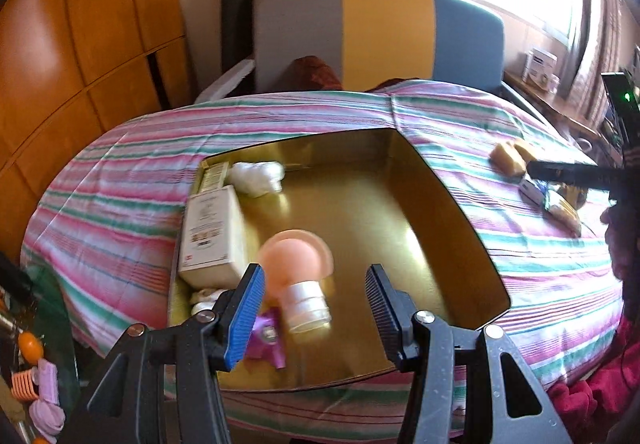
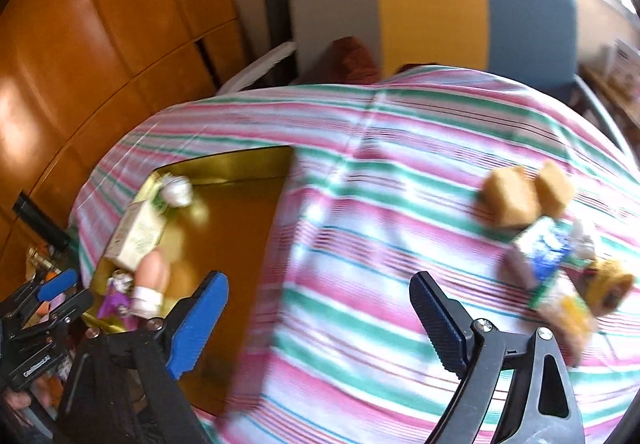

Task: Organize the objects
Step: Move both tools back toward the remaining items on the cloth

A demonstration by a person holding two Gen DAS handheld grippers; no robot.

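Observation:
A gold tin tray [image 1: 448, 204] lies on the striped bedspread [image 1: 140, 172]. In it are a cream box [image 1: 212, 236], a white wad [image 1: 260, 176], a peach bulb-shaped bottle with a white base [image 1: 296, 276] and a purple wrapped item [image 1: 268, 340]. My left gripper [image 1: 316, 308] is open, just above the peach bottle, not touching it. My right gripper [image 2: 316, 324] is open and empty above the bedspread [image 2: 360, 244], right of the tray [image 2: 240, 212]. Two tan blocks [image 2: 524, 196], a blue-and-white packet [image 2: 544, 248] and a yellow item [image 2: 612, 288] lie ahead to its right.
A grey, yellow and blue headboard [image 1: 380, 32] stands behind the bed. Orange wooden cabinets [image 1: 80, 24] are at the left. Pink and orange small items [image 1: 40, 384] lie at the lower left. A shelf with boxes [image 1: 540, 68] is at the right.

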